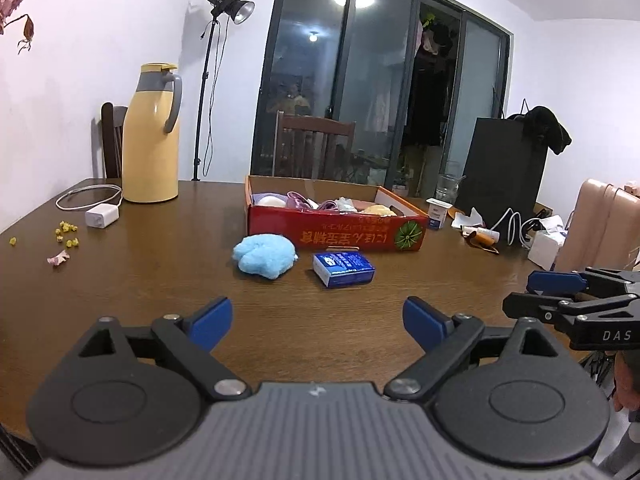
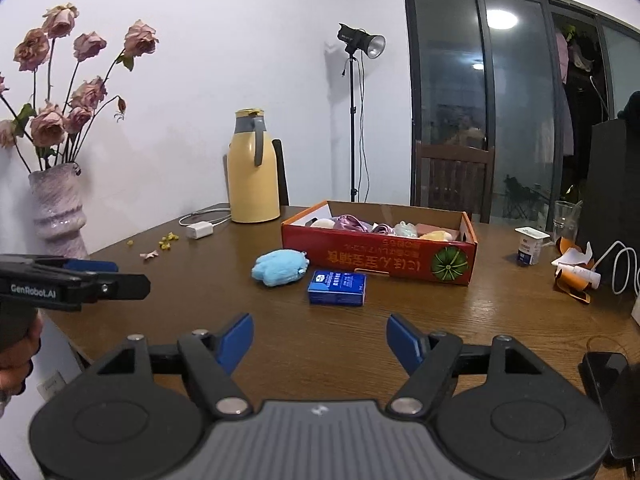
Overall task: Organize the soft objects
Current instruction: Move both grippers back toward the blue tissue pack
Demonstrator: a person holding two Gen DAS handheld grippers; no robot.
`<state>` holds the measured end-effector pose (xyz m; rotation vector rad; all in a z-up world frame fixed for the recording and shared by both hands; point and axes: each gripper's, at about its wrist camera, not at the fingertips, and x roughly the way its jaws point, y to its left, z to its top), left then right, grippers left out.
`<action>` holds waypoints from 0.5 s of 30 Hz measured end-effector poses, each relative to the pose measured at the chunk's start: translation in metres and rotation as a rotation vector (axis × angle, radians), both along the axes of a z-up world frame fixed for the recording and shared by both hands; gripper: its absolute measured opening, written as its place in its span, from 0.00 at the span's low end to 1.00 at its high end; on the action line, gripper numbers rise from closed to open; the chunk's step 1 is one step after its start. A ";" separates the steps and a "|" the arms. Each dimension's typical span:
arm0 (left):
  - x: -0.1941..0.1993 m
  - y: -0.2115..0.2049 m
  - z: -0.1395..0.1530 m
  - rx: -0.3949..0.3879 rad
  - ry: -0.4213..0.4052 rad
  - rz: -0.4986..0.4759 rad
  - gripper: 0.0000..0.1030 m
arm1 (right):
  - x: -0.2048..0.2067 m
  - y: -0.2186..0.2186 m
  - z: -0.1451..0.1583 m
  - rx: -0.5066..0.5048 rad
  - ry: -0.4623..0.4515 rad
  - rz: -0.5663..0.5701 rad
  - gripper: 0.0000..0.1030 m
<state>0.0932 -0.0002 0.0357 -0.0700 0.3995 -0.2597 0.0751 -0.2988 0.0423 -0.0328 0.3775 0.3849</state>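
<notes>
A fluffy light-blue soft toy lies on the brown table just in front of a red cardboard box. The box holds several soft items, purple, white, pale green and yellow. My left gripper is open and empty, low over the table well short of the toy. My right gripper is open and empty too, at the table's near side. Each gripper shows side-on at the edge of the other's view: the right one and the left one.
A blue packet lies beside the toy. A yellow thermos, charger with cable, flower vase, yogurt cup, glass, tubes, cables and a phone crowd the table's sides.
</notes>
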 end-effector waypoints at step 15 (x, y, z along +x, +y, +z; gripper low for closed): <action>0.050 0.002 -0.010 -0.020 0.061 0.041 0.91 | 0.055 -0.005 -0.010 0.043 0.064 -0.026 0.71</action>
